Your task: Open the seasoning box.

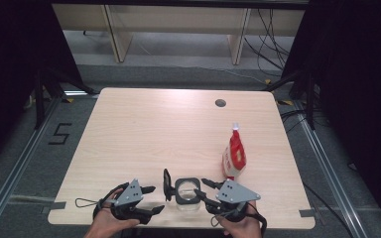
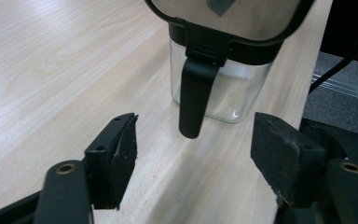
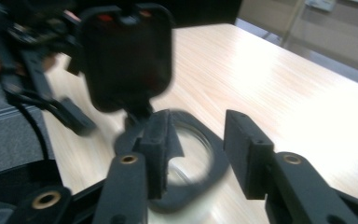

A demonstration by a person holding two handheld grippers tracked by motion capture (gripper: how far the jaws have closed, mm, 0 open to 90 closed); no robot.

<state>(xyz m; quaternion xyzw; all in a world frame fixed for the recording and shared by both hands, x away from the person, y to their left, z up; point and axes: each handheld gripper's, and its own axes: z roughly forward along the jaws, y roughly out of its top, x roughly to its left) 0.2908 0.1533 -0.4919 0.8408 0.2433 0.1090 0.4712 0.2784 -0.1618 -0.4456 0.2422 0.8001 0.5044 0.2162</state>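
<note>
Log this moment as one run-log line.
scene: clear square glass jar with black hinged lid, lid flipped open | left gripper: open, facing lid latch | right gripper: open at jar rim | red-and-white bottle: upright

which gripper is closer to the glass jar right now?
Right. The right gripper is at the jar rim, jaws open around its edge. The left gripper is off to the jar's left, open, clear of it.

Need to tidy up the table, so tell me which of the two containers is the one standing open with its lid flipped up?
The clear square glass jar with the black rim, at the near edge between both tongs. The red-and-white bottle stands capped, farther right.
</note>
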